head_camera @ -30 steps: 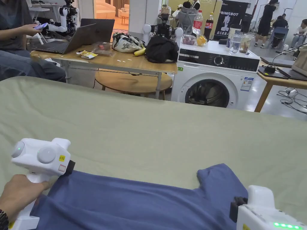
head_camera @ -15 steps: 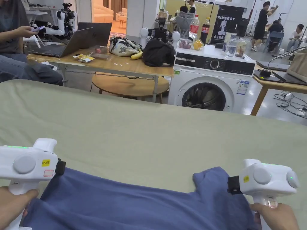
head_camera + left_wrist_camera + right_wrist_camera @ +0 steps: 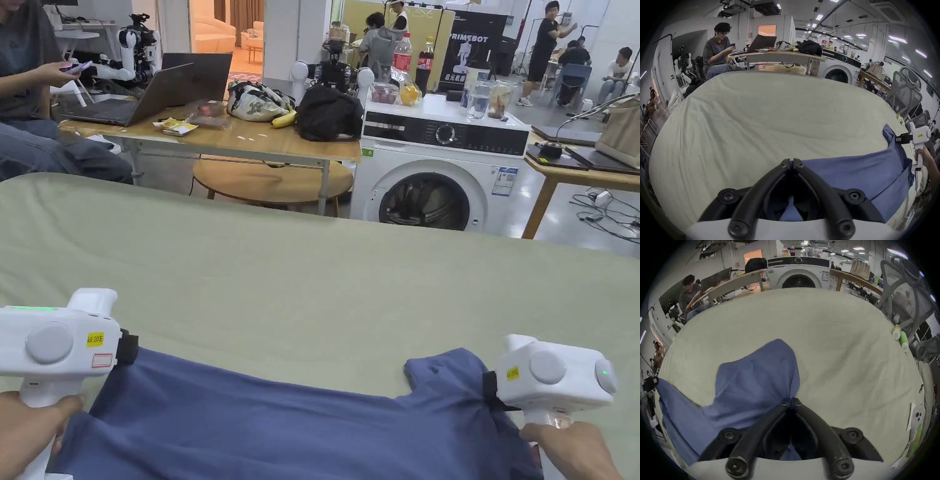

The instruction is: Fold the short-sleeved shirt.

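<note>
a pale green sheet [image 3: 300, 275] covers the wide surface. along its near edge lies the blue short-sleeved shirt [image 3: 281, 425], stretched flat between the two grippers (one sleeve [image 3: 763, 363] points toward the far edge). the left gripper [image 3: 791, 163] is clenched on the shirt's left corner, and the right gripper [image 3: 791, 402] is clenched on cloth by the sleeve.
</note>
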A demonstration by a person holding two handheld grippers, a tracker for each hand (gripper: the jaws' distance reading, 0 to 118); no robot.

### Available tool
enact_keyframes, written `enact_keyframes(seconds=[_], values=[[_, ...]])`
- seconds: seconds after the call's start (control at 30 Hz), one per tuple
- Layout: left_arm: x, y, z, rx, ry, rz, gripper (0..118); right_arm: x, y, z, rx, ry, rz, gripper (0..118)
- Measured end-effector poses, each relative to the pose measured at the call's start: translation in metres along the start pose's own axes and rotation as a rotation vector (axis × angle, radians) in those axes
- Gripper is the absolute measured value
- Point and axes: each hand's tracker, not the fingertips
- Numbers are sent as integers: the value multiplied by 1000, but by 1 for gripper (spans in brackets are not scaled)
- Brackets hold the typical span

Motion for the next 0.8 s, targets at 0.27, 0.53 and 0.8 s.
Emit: enact_keyframes(seconds=[0.27, 0.53, 0.8], values=[[-8, -8, 42, 33, -3, 16, 0, -5, -20, 87, 136, -8, 41, 0], [-19, -35, 97, 74, -30, 28, 0, 0, -72, 163, 212, -34, 54, 0], [-29, -82, 129, 49, -65, 35, 0, 7, -146, 196, 189, -38, 71, 0]])
